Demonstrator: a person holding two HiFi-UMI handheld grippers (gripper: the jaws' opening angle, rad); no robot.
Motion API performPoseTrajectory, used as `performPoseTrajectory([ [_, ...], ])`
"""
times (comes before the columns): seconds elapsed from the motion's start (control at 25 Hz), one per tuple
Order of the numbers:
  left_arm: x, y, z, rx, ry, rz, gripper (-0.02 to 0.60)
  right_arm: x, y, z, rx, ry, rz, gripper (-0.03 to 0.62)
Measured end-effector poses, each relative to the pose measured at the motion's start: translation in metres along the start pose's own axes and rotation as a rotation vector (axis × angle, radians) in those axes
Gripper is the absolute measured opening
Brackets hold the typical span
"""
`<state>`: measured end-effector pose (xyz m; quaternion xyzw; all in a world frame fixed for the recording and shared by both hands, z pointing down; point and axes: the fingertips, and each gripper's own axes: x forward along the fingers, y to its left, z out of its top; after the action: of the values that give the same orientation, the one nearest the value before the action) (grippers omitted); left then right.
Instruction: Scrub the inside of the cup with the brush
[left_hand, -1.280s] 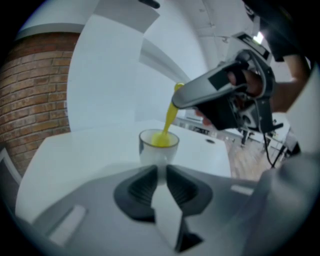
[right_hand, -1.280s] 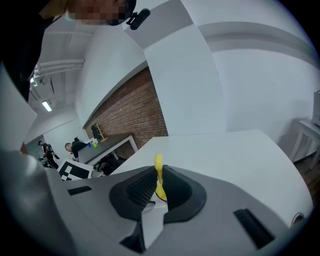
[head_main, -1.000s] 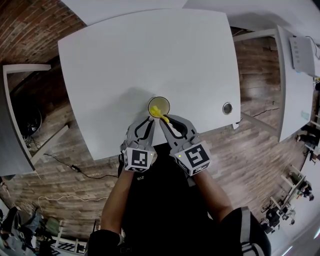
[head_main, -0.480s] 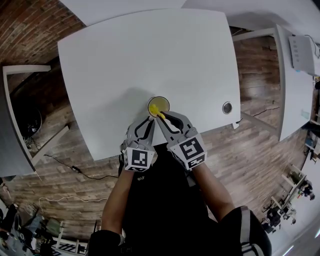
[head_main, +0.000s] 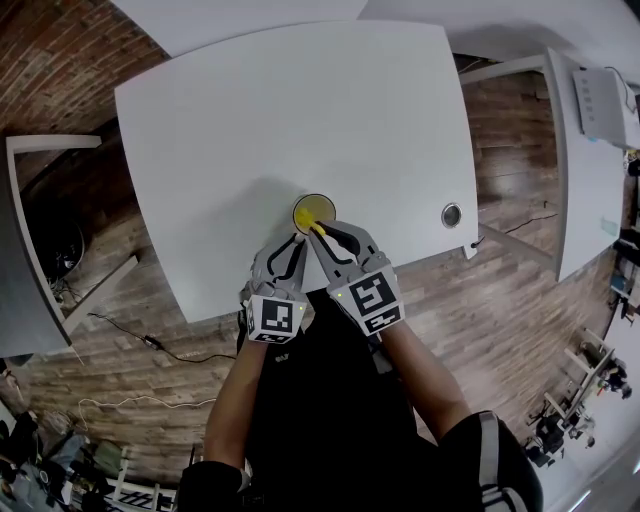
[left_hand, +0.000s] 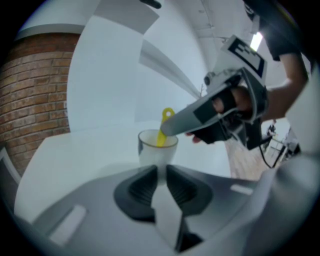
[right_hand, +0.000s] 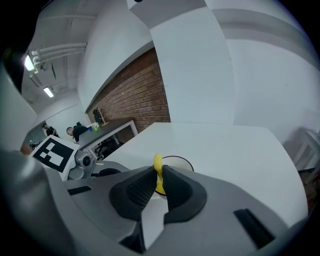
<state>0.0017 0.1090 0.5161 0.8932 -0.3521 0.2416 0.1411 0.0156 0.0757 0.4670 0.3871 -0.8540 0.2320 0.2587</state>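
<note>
A white surface (head_main: 300, 110) with rounded corners stands over a wooden plank floor (head_main: 510, 300). Only one thing rests on it, a translucent cup (head_main: 308, 207), upright and close to the near edge. A round cable hole (head_main: 452, 214) is set into the surface, well apart from the cup, toward the right edge.

Seen from above, the left forearm (head_main: 237, 395) and the right forearm (head_main: 425, 380) rise side by side from the lower edge, the grippers converging at frame centre. The left gripper (head_main: 297, 241) has its jaws drawn almost together. The right gripper (head_main: 323, 233), angled in from the right, pinches the yellow brush (right_hand: 158, 163) by its handle.
</note>
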Motion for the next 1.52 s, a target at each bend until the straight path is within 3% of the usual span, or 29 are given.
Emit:
performPoseTrajectory([
  [0.4,0.000,0.000,-0.008,-0.018,0.035,0.007,0.058,-0.030,0.000,0.002,-0.032,0.000,0.029,0.031],
  [0.52,0.001,0.002,0.000,-0.006,0.009,0.004,0.058,-0.039,0.003,0.007,-0.051,-0.010,0.028,0.031],
  [0.84,0.000,0.001,-0.001,-0.010,0.023,0.006,0.058,-0.056,0.011,0.025,-0.171,-0.002,0.043,0.031],
  [1.52,0.000,0.002,0.001,0.023,0.024,-0.008,0.058,-0.016,-0.001,-0.005,-0.173,0.097,0.090,0.031],
])
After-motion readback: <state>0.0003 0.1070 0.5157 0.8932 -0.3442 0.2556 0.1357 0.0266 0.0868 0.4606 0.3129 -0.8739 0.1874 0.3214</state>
